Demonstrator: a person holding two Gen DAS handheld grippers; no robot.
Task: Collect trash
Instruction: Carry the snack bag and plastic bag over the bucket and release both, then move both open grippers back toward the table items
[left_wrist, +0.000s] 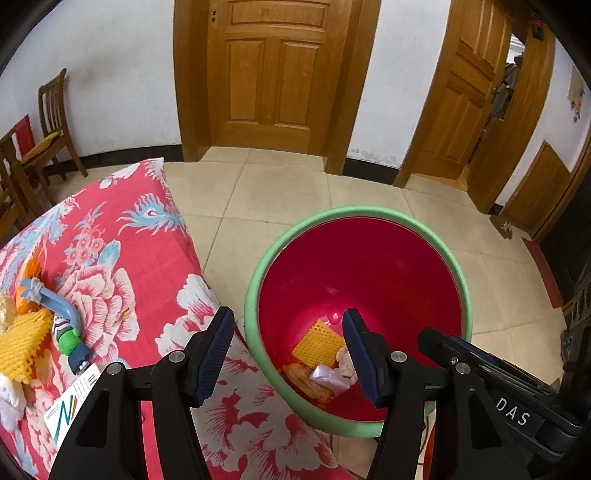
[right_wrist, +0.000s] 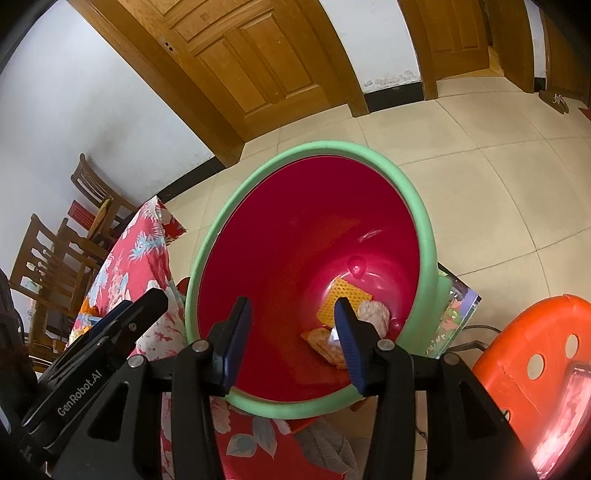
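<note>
A red bin with a green rim (left_wrist: 258, 266) stands on the floor beside the table; it also shows in the right wrist view (right_wrist: 424, 229). Inside lie a yellow foam net (left_wrist: 317, 343), an orange wrapper (left_wrist: 303, 380), a clear plastic bag (left_wrist: 327, 376) and a crumpled tissue (right_wrist: 373, 312). My left gripper (left_wrist: 288, 332) is open and empty over the bin's near left rim. My right gripper (right_wrist: 293, 319) is open and empty above the bin's mouth. More trash sits on the table at left: a yellow foam net (left_wrist: 22, 343), a blue-green bottle (left_wrist: 70, 332) and a white card (left_wrist: 74, 402).
The table has a red floral cloth (left_wrist: 122, 258). Wooden chairs (left_wrist: 51, 122) stand at far left. An orange plastic stool (right_wrist: 532, 369) is right of the bin, a colourful box (right_wrist: 456, 314) behind it. Wooden doors (left_wrist: 273, 74) and tiled floor lie beyond.
</note>
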